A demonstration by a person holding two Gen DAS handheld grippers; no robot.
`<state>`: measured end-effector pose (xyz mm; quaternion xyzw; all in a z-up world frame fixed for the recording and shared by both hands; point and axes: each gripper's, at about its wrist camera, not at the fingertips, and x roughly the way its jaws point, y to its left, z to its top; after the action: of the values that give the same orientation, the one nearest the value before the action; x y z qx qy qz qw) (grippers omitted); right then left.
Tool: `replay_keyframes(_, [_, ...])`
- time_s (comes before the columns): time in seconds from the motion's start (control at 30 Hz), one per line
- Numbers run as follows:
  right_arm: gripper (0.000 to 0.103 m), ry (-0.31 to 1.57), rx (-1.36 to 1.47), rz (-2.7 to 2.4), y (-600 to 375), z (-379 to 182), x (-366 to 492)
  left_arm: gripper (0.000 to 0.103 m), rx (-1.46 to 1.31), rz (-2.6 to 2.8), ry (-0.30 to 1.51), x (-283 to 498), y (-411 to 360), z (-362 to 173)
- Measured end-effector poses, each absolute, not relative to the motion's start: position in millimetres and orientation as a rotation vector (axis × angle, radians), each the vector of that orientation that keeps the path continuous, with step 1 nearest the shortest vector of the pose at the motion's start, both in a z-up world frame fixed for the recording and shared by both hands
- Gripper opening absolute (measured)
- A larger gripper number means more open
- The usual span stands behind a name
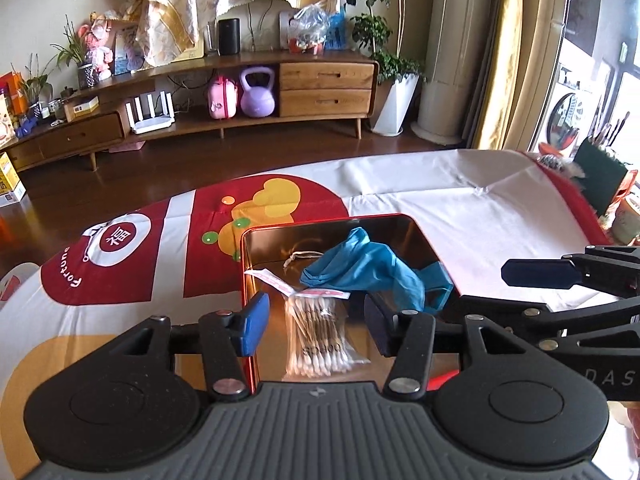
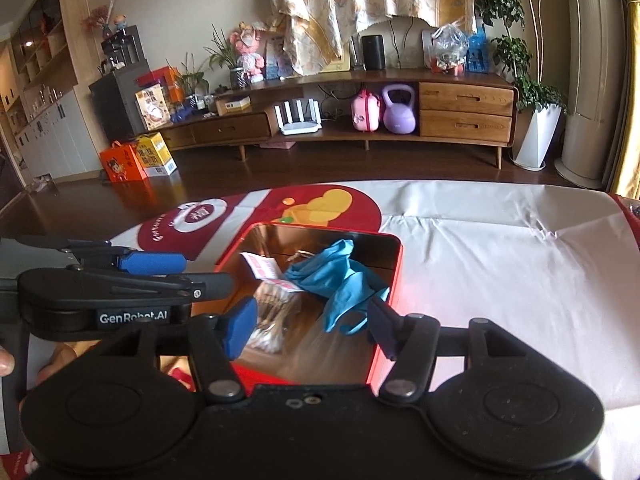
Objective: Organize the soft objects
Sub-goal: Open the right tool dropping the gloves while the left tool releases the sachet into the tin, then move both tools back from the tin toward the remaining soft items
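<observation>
I am holding both claws above the near edge of the red tin (image 1: pixel 420 236), whose shiny gold inside is lying open just ahead of my fingers. Inside it, a bag of cotton swabs (image 1: pixel 316 332) is sitting right below and between the fingers of my left gripper (image 1: pixel 316 320), its long axis running straight away from me, with the sealed header end pointing to the far side. A crumpled blue glove (image 1: pixel 360 264) is resting just beyond the swabs, stretched slantwise from far-left to near-right, its loose cuff trailing toward the dark right finger of that claw. A white and pink paper packet (image 1: pixel 272 280) is lying at the left inner wall, and a small loop of string (image 1: pixel 300 258) is sitting farther back (too small to say more).

My left gripper is standing spread, pinching nothing, the swabs lying free beneath it. My right gripper (image 2: pixel 314 328) is likewise gaping, empty, with the glove's cuff hanging just ahead of its right finger. Both are tilting downward toward the tin, side by side, each showing at the edge of the other's view. The tin is resting on a red and white cloth (image 1: pixel 460 208)
</observation>
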<state>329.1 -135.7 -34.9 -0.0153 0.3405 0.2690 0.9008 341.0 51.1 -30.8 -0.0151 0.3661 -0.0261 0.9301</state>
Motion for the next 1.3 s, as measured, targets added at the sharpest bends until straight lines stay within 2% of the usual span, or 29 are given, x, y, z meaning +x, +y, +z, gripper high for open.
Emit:
replay_keyframes(0.37, [0.074, 0.677, -0.017, 0.580, -146, -18, 281, 0.052, -0.047, -0.081, 0.715, 281, 42, -5])
replay_keyframes(0.5, [0.080, 0.670, -0.004, 0.589, -153, -16, 261, 0.061, -0.059, -0.089, 0.706, 261, 40, 0])
replay_keyframes(0.77, [0.090, 0.660, 0.026, 0.589, -170, -15, 227, 0.061, -0.073, -0.105, 0.703, 224, 36, 3])
replay_keyframes(0.87, [0.093, 0.650, 0.030, 0.594, -174, -15, 214, 0.067, -0.084, -0.107, 0.697, 211, 34, 2])
replay_keyframes(1.13, [0.102, 0.630, 0.011, 0.598, -185, -22, 186, 0.067, -0.093, -0.081, 0.679, 178, 27, -7])
replay_keyframes(1.2, [0.102, 0.635, 0.010, 0.593, -188, -26, 181, 0.080, -0.090, -0.074, 0.663, 169, 25, -10])
replay_keyframes(1.3, [0.102, 0.644, 0.002, 0.588, -193, -34, 177, 0.081, -0.085, -0.078, 0.649, 158, 22, -15])
